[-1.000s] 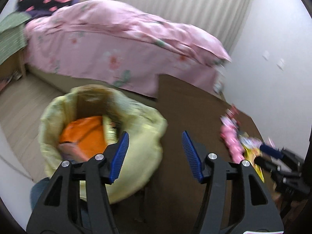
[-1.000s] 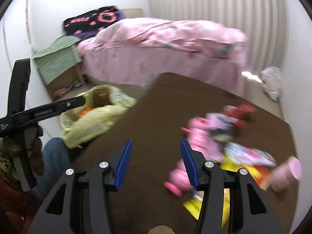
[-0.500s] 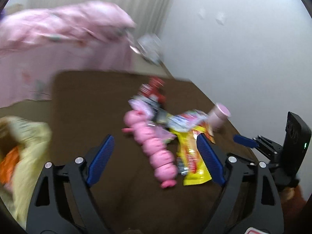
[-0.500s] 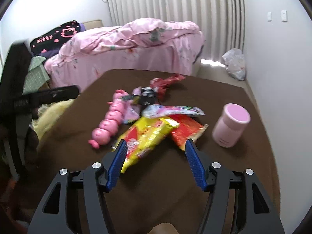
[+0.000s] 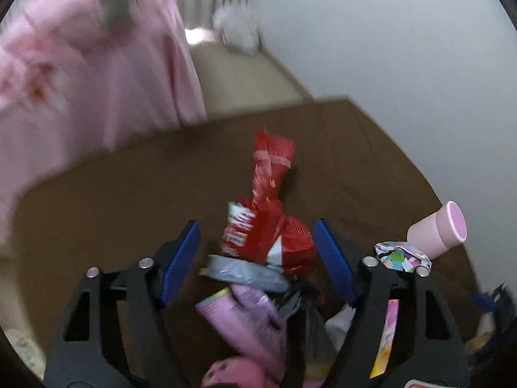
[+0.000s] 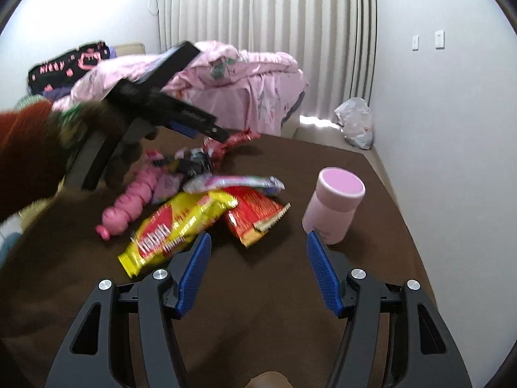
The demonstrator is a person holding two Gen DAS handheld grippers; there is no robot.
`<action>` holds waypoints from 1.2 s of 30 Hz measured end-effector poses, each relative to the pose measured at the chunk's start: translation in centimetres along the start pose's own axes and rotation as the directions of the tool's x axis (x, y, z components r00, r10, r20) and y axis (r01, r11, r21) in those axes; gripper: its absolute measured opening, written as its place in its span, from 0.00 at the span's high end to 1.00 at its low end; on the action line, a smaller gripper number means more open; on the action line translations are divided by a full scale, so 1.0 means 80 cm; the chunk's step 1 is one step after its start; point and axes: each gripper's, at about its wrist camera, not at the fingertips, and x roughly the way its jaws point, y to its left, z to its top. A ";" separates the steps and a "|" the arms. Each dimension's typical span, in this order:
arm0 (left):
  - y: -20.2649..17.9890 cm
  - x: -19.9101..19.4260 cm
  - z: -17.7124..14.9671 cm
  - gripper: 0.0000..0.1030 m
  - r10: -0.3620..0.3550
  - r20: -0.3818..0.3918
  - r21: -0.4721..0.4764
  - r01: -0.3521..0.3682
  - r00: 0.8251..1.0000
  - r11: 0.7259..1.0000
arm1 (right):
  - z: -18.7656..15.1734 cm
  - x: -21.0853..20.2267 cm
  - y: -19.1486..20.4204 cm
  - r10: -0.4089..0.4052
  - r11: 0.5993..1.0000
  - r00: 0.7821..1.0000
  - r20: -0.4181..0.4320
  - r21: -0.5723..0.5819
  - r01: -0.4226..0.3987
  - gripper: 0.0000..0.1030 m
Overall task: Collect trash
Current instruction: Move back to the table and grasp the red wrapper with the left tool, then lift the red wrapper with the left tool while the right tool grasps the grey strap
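Trash is seen heaped on a brown table (image 5: 135,194) in the left wrist view, where the left gripper (image 5: 257,258) is held above the pile with its jaws spread wide; they have just been closing a little, and nothing is pressed by the blue pads (image 5: 181,258). Between the jaws, toward 12 o'clock, a twisted red wrapper (image 5: 268,226) is seen lying on the table, with a grey foil packet (image 5: 242,271) just below it at 6 o'clock and a lilac packet (image 5: 245,317) lower still. A pink cup (image 5: 442,229) is shown at 3 o'clock, appearing tilted in the distorted view, beside a crumpled patterned wrapper (image 5: 400,255). Pink bedding (image 5: 80,74) is blurred at 10 o'clock. In the right wrist view, the right gripper (image 6: 258,274) is held wide apart over bare table (image 6: 258,329), its jaws having just been opening, with nothing between them. A yellow snack bag (image 6: 174,229) is seen at 11 o'clock of that gripper, a red snack bag (image 6: 255,213) at 12 o'clock, and the pink cup (image 6: 336,203) upright at 1 o'clock, near the right pad. A pink segmented toy (image 6: 132,200) lies left of the yellow bag. The left gripper (image 6: 206,129) is shown at 10 o'clock, over the far end of the pile, held by a hand in a brown sleeve (image 6: 26,152).
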 end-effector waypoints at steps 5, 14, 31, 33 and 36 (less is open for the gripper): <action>0.003 0.000 -0.002 0.64 0.016 -0.002 -0.036 -0.016 1.000 0.999 | -0.001 -0.003 -0.004 0.006 1.000 1.000 0.011 0.020 -0.006 0.44; -0.017 -0.133 -0.064 0.64 -0.043 0.235 -0.038 0.053 0.971 0.998 | -0.002 0.001 -0.011 0.000 0.998 1.000 -0.017 0.058 0.001 0.43; 0.015 -0.202 -0.290 0.64 0.165 0.243 -0.385 -0.061 0.956 0.921 | 0.045 0.017 0.046 0.121 0.993 0.991 -0.064 0.007 -0.121 0.43; 0.014 -0.200 -0.299 0.64 0.157 0.237 -0.389 -0.054 0.959 0.920 | 0.058 0.032 0.056 0.080 0.996 0.993 -0.088 -0.026 -0.083 0.43; 0.014 -0.195 -0.310 0.64 0.125 0.228 -0.377 -0.031 0.965 0.926 | 0.078 0.052 0.072 0.066 0.994 0.991 -0.117 -0.083 -0.076 0.43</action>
